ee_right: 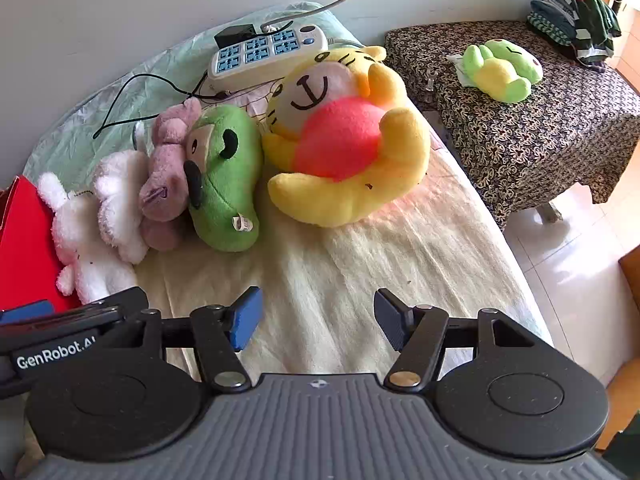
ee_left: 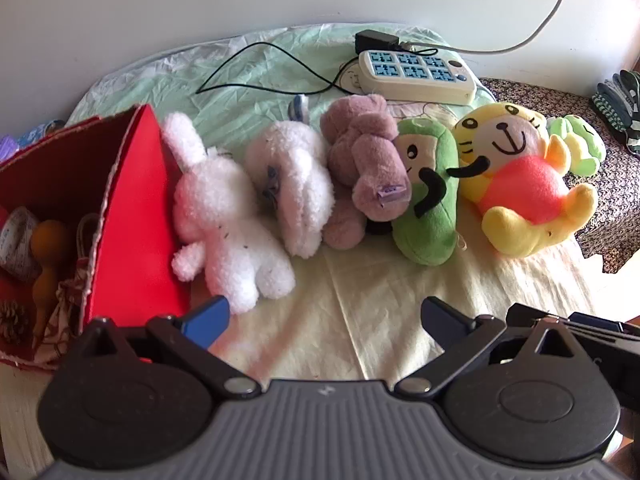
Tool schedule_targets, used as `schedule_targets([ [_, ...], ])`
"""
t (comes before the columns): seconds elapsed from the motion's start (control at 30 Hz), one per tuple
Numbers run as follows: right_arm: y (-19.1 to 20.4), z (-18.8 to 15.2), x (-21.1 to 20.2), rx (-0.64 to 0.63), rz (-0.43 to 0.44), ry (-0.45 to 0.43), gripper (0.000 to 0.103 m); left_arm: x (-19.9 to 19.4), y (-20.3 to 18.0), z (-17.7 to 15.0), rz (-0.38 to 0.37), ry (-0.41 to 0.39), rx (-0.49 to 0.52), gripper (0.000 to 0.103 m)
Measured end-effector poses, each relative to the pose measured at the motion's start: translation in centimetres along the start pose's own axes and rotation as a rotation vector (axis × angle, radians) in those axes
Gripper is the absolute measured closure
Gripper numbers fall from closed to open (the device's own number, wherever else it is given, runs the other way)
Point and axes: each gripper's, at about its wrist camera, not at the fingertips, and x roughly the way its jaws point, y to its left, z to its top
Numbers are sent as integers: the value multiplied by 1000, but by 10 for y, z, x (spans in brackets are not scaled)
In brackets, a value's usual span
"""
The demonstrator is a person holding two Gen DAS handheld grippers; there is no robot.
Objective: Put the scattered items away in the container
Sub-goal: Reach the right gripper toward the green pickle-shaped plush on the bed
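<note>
Several plush toys lie in a row on the cloth-covered table: a white rabbit (ee_left: 228, 224) (ee_right: 82, 236), a white fluffy toy (ee_left: 294, 188) (ee_right: 120, 200), a mauve toy (ee_left: 366, 164) (ee_right: 168, 172), a green toy (ee_left: 430, 196) (ee_right: 224, 176) and a yellow tiger with a pink belly (ee_left: 524, 180) (ee_right: 348, 140). A red box (ee_left: 136, 216) (ee_right: 24, 248) stands at the left, against the rabbit. My left gripper (ee_left: 324, 316) is open and empty in front of the row. My right gripper (ee_right: 318, 316) is open and empty in front of the tiger.
The red box holds small items, among them an orange gourd (ee_left: 48, 256) and a pine cone (ee_left: 14, 320). A power strip (ee_left: 416, 74) (ee_right: 264, 54) with cables lies behind the toys. A green frog plush (ee_right: 502, 70) (ee_left: 578, 144) lies on a patterned side table (ee_right: 532, 132).
</note>
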Motion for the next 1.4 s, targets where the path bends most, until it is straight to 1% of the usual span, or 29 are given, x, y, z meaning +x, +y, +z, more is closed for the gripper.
schedule_targets([
  [0.07,3,-1,0,7,-12,12,38,0,3,0,-11,1,13,2],
  [0.13,5,-2,0,26,-8,25,41,0,5,0,-19,4,20,2],
  [0.27,8,-7,0,47,-25,30,44,3,8,0,-45,6,46,2],
  [0.37,9,-8,1,55,-26,28,46,7,9,1,-61,9,60,2],
  [0.43,8,-8,2,73,-10,36,49,9,9,2,-67,13,62,2],
  [0.5,7,-6,1,74,3,34,49,11,8,4,-62,15,66,2],
  [0.67,4,7,8,26,34,46,51,13,5,11,-37,16,49,2],
  [0.73,-1,14,10,36,69,53,52,14,4,11,-44,15,43,2],
  [0.8,-6,21,12,30,99,47,49,15,2,9,-31,13,44,2],
  [0.87,-9,28,15,15,126,56,49,17,2,6,-20,22,28,2],
  [0.93,-9,36,16,-1,173,56,49,18,1,4,-13,24,16,2],
  [1.0,-6,44,15,-30,206,42,49,19,1,1,3,20,6,2],
  [1.13,4,61,16,-116,260,8,49,21,-3,-2,9,-1,-5,2],
  [1.3,16,82,20,-214,351,-3,50,29,-6,-3,1,-33,16,2],
  [1.4,20,95,24,-235,366,-21,50,30,-2,1,3,-52,6,2],
])
